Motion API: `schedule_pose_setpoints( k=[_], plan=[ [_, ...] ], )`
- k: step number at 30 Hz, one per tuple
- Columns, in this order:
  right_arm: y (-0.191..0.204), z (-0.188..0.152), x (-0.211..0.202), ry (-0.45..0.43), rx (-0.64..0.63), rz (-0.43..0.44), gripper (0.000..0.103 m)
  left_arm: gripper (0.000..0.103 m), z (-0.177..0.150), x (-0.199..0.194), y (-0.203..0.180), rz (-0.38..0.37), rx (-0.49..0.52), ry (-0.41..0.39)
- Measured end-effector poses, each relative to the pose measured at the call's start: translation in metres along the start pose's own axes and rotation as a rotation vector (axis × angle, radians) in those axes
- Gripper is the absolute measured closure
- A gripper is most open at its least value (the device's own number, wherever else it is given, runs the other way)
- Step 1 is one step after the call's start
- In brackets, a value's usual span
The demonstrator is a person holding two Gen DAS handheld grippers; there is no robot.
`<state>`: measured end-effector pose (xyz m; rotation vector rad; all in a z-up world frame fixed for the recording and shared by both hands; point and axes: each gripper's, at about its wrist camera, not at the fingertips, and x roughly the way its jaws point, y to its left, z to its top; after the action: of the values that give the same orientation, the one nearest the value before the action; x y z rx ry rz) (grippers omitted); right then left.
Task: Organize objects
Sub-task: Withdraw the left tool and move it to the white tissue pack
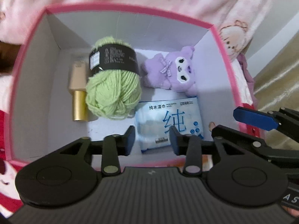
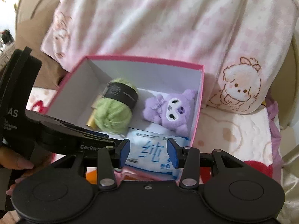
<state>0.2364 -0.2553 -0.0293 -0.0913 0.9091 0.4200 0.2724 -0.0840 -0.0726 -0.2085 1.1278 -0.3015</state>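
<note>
Pink card forms the box [image 1: 222, 43], white inside, which sits on a pink-and-white blanket [image 2: 149, 18] printed with cartoon animals. Four things lie on its floor: a green yarn ball [image 1: 112, 85] with a black label, a gold-and-beige tube [image 1: 78, 89] touching the yarn on the side away from the other two, a purple plush [image 1: 173, 72] near the far wall, and a blue-and-white wipes pack [image 1: 164, 123] against the near wall, just in front of the plush.

From the left wrist, the tube shows in full and the right gripper [image 1: 256, 118] reaches in over the box's rim at the edge of the frame. From the right wrist, the yarn hides most of the tube, the left gripper [image 2: 104, 140] crosses low in front of the box's near corner with a hand [image 2: 20, 160] behind it, and a brown cushion shows beyond the blanket.

Both pairs of fingers stand parted and released, grasping nothing. The left gripper's fingers [image 1: 130, 140] frame the pack from above without touching it; the right gripper's fingers [image 2: 172, 153] hang over the pack too, clear of it.
</note>
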Motion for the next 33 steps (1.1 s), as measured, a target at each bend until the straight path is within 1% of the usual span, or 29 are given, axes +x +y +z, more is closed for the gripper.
schedule_pose_setpoints(
  k=[2, 4, 5, 7, 10, 11, 13, 17, 21, 24, 26, 28, 29, 30, 33],
  plan=[
    [0.005, -0.003, -0.015, -0.021, -0.006, 0.01, 0.053, 0.056, -0.003, -0.02, -0.004, 0.01, 0.035, -0.01],
    [0.011, -0.004, -0.032, -0.039, -0.01, 0.024, 0.05, 0.047, -0.006, -0.041, -0.007, 0.015, 0.068, -0.014],
    [0.014, -0.005, -0.04, -0.046, -0.011, 0.032, 0.048, 0.045, -0.008, -0.052, -0.01, 0.016, 0.087, -0.018],
    [0.02, -0.007, -0.057, -0.059, -0.017, 0.044, 0.046, 0.034, -0.014, -0.073, -0.014, 0.026, 0.125, -0.037],
    [0.028, -0.011, -0.079, -0.073, -0.023, 0.054, 0.043, 0.023, -0.023, -0.105, -0.018, 0.044, 0.177, -0.063],
    [0.032, -0.013, -0.086, -0.077, -0.027, 0.051, 0.042, 0.018, -0.026, -0.112, -0.018, 0.046, 0.183, -0.066],
    [0.038, -0.018, -0.097, -0.081, -0.038, 0.048, 0.04, 0.014, -0.033, -0.131, -0.015, 0.045, 0.18, -0.076],
    [0.046, -0.027, -0.116, -0.062, -0.04, 0.058, 0.034, 0.012, -0.046, -0.157, -0.006, 0.01, 0.157, -0.071],
    [0.056, -0.038, -0.126, -0.044, -0.046, 0.074, 0.03, 0.011, -0.064, -0.176, 0.001, 0.025, 0.164, -0.098],
    [0.066, -0.047, -0.125, -0.017, -0.057, 0.092, 0.026, 0.009, -0.079, -0.184, 0.005, 0.014, 0.174, -0.119],
    [0.073, -0.052, -0.123, 0.001, -0.067, 0.104, 0.025, 0.009, -0.089, -0.187, 0.009, 0.024, 0.168, -0.142],
    [0.08, -0.059, -0.119, 0.016, -0.074, 0.131, 0.022, 0.009, -0.098, -0.187, 0.011, 0.025, 0.167, -0.156],
    [0.083, -0.062, -0.116, 0.024, -0.075, 0.142, 0.018, 0.009, -0.102, -0.185, 0.014, 0.018, 0.155, -0.152],
    [0.087, -0.065, -0.114, 0.029, -0.08, 0.153, 0.017, 0.009, -0.106, -0.181, 0.018, 0.011, 0.134, -0.143],
    [0.098, -0.077, -0.101, 0.044, -0.088, 0.182, 0.016, 0.009, -0.117, -0.169, 0.029, -0.007, 0.106, -0.12]
  ],
)
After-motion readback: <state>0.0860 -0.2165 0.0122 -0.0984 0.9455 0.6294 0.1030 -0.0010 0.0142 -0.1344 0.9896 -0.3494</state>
